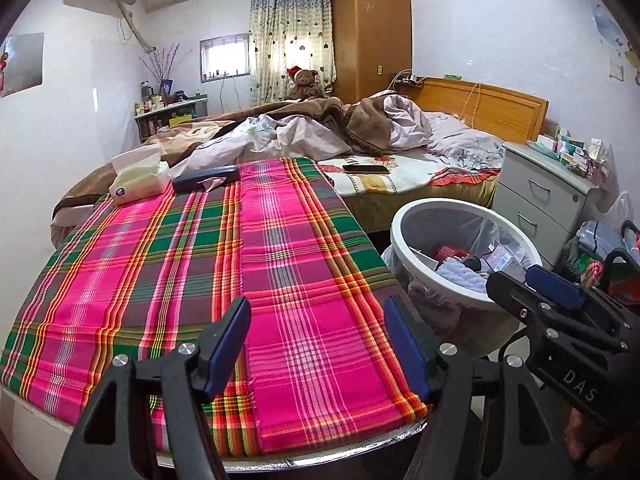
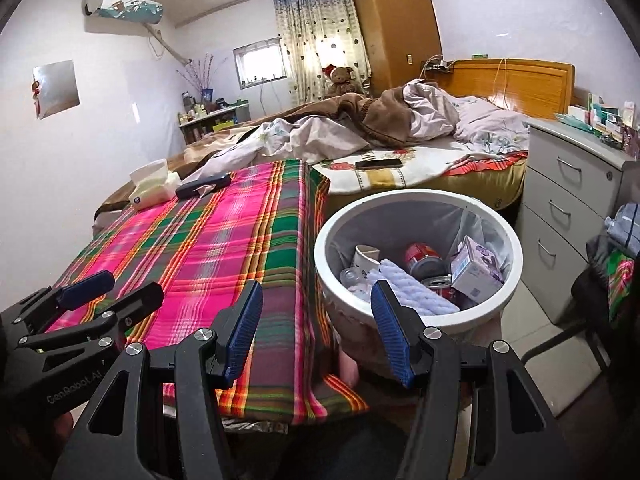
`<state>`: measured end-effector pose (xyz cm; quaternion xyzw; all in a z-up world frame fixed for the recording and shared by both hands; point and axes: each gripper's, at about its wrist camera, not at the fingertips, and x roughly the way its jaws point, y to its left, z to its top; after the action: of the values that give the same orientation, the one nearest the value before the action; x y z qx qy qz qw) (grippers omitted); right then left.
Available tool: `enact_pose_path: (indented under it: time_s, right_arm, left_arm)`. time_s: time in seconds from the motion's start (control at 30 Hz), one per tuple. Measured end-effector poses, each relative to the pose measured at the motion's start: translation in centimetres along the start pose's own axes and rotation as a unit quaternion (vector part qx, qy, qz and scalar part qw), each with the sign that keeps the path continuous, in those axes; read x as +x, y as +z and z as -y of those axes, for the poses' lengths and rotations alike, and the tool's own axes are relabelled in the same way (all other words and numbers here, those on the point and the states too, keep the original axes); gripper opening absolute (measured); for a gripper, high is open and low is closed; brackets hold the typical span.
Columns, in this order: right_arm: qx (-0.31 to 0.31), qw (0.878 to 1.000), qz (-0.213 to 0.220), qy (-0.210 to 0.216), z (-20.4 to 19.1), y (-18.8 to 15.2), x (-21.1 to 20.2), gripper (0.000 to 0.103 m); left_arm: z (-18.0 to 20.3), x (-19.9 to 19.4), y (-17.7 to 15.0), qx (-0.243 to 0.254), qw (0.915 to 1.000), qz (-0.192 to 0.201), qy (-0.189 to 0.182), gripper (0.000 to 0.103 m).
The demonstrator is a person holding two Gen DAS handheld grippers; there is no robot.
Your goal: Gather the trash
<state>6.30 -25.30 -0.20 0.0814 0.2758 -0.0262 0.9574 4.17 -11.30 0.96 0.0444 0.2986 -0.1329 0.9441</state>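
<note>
A white round trash bin [image 2: 508, 276] with a clear liner stands right of the table; it also shows in the left wrist view [image 1: 404, 236]. Inside lie a red can [image 2: 422, 258], a pale purple carton [image 2: 474, 266], a white cup [image 2: 366, 258] and a light blue cloth [image 2: 408, 286]. My left gripper [image 1: 318, 346] is open and empty above the near edge of the plaid tablecloth [image 1: 200, 264]. My right gripper [image 2: 316, 328] is open and empty, between the table edge and the bin's near rim.
A tissue pack [image 1: 140, 178] and a dark flat case [image 1: 206, 178] lie at the table's far end. Behind is an unmade bed [image 1: 360, 132] with a phone [image 1: 366, 169]. A grey drawer unit [image 2: 568, 216] stands right of the bin, with bags [image 2: 616, 264] on the floor.
</note>
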Motion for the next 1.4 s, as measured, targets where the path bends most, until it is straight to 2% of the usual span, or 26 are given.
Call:
enact_pose_path:
  time_s: [1.4]
  right_arm:
    - [-0.01, 1.0, 0.003, -0.002, -1.6, -0.2, -0.9, 0.058]
  left_arm:
    - [-1.0, -1.2, -0.2, -0.012, 0.9999, 0.001, -0.002, 0.071]
